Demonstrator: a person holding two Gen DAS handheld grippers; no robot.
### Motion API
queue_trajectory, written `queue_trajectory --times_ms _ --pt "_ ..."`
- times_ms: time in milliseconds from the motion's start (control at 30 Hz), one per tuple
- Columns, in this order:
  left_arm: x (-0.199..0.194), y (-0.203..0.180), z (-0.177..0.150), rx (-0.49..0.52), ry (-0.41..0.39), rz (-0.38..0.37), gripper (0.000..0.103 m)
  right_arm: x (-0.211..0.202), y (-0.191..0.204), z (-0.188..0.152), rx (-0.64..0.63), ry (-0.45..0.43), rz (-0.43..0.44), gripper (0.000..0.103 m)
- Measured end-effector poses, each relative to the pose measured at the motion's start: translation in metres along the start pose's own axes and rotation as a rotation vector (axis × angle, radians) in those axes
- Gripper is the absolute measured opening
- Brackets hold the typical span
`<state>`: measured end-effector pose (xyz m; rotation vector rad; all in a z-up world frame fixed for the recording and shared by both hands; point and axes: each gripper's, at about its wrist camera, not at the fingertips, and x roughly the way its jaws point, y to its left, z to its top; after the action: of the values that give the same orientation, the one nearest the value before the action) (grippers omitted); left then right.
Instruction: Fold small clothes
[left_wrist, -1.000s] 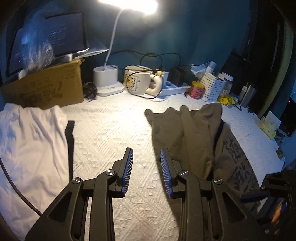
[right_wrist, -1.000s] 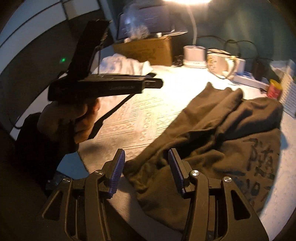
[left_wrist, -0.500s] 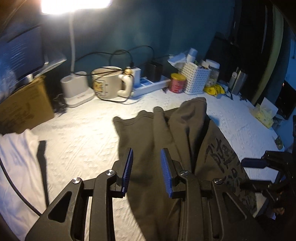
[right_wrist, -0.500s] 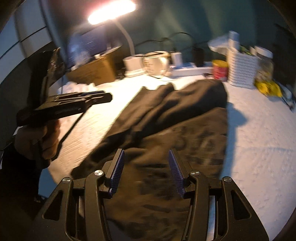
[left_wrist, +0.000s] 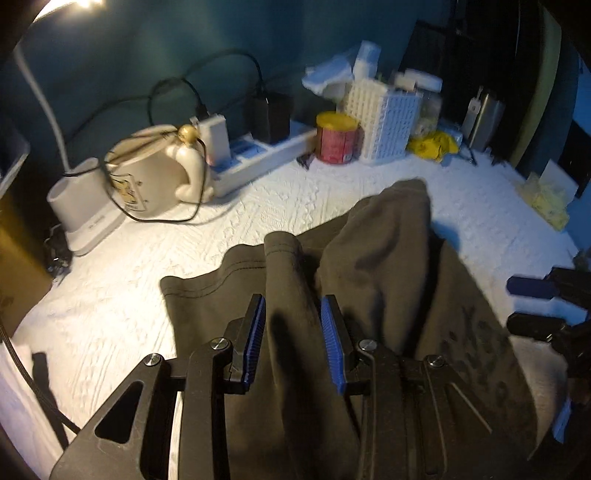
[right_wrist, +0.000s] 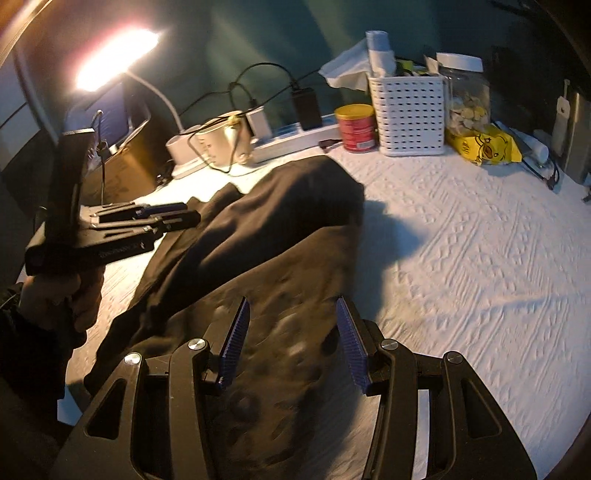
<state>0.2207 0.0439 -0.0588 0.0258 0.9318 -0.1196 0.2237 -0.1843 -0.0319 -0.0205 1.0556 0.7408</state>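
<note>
A dark olive garment (left_wrist: 388, 258) with black print lies crumpled on the white textured cover (left_wrist: 110, 314). My left gripper (left_wrist: 293, 325) hovers open over a raised fold near the garment's left side, and its blue pads (left_wrist: 255, 332) stand apart from the cloth. In the right wrist view the garment (right_wrist: 277, 229) stretches from the back to the near edge. My right gripper (right_wrist: 291, 314) is open above its printed part, with nothing between the pads. The left gripper (right_wrist: 162, 218), held by a hand (right_wrist: 59, 295), shows at the left. The right gripper (left_wrist: 532, 306) shows at the right edge.
Along the back wall stand a lamp base (left_wrist: 81, 206), a cream mug (left_wrist: 147, 177), a power strip (left_wrist: 266, 155), a red can (left_wrist: 338, 138) and a white basket (left_wrist: 388, 122). A jar (right_wrist: 467, 96) and a yellow bag (right_wrist: 484, 146) sit further right. A cardboard box (left_wrist: 18, 258) stands at the left.
Both grippers have swept to the right across the table. The left one went from bare cover to above the garment, the right one from the garment's edge to its printed part. Neither jaw changed.
</note>
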Motion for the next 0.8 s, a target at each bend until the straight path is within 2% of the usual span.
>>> queue_trajectory --times_ms 67,133,167,200,333,467,567,633,700,800 --pt "0.014 0.000 0.000 0.025 0.040 0.002 0.031 0.006 -0.007 0.004 0.014 0.007 -0.007 0.052" --pt "0.021 -0.001 -0.003 0.063 0.046 0.015 0.030 0.012 -0.013 0.008 0.024 0.015 -0.012 0.052" --pt "0.018 -0.001 -0.005 0.086 0.009 0.023 0.014 0.015 -0.015 0.011 0.027 0.020 -0.016 0.052" --pt "0.013 0.002 -0.007 0.091 -0.028 0.040 0.005 0.019 -0.017 0.013 0.029 0.024 -0.020 0.052" --pt "-0.011 0.026 -0.010 0.041 -0.112 0.093 0.004 0.029 -0.020 0.022 0.031 0.024 -0.040 0.052" --pt "-0.012 0.056 -0.017 -0.022 -0.104 0.125 0.003 0.041 -0.022 0.031 0.034 0.029 -0.054 0.052" --pt "0.000 0.076 -0.022 -0.104 -0.040 0.083 0.006 0.050 -0.020 0.036 0.029 0.037 -0.063 0.052" --pt "-0.001 0.083 -0.025 -0.157 -0.033 0.073 0.006 0.053 -0.018 0.038 0.023 0.037 -0.069 0.052" --pt "-0.009 0.088 -0.025 -0.198 -0.047 0.055 0.007 0.056 -0.019 0.039 0.021 0.040 -0.080 0.052" --pt "-0.027 0.090 -0.022 -0.214 -0.105 0.080 0.007 0.057 -0.024 0.039 0.040 0.036 -0.081 0.052"
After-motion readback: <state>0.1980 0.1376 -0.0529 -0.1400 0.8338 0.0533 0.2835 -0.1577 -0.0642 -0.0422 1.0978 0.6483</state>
